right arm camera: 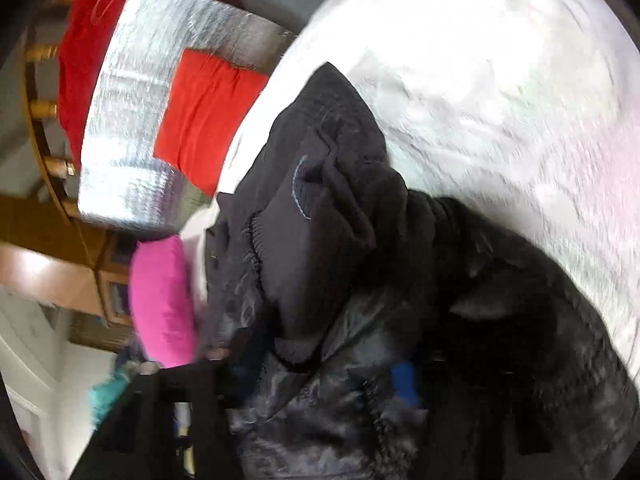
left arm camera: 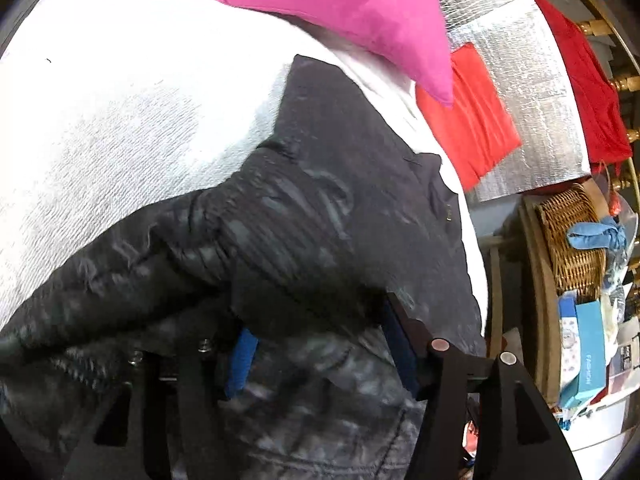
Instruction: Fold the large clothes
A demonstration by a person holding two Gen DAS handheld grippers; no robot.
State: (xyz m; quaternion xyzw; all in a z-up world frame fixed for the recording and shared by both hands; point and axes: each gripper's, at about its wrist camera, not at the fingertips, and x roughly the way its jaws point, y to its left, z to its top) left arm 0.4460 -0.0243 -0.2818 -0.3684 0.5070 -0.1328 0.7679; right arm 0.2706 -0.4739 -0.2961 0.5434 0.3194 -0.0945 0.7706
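Black and puffy, the big jacket (left arm camera: 320, 208) lies bunched up on our white bed cover (left arm camera: 100, 140), near the bed's edge. Our left gripper (left arm camera: 320, 344) has its blue fingers (left arm camera: 240, 360) apart, with jacket cloth bulging between them; we cannot tell if they squeeze it. Our right gripper (right arm camera: 312, 376) is buried in the jacket too, and we cannot tell how its fingers stand. A pink pillow (left arm camera: 340, 12) sits on the bed beyond the jacket
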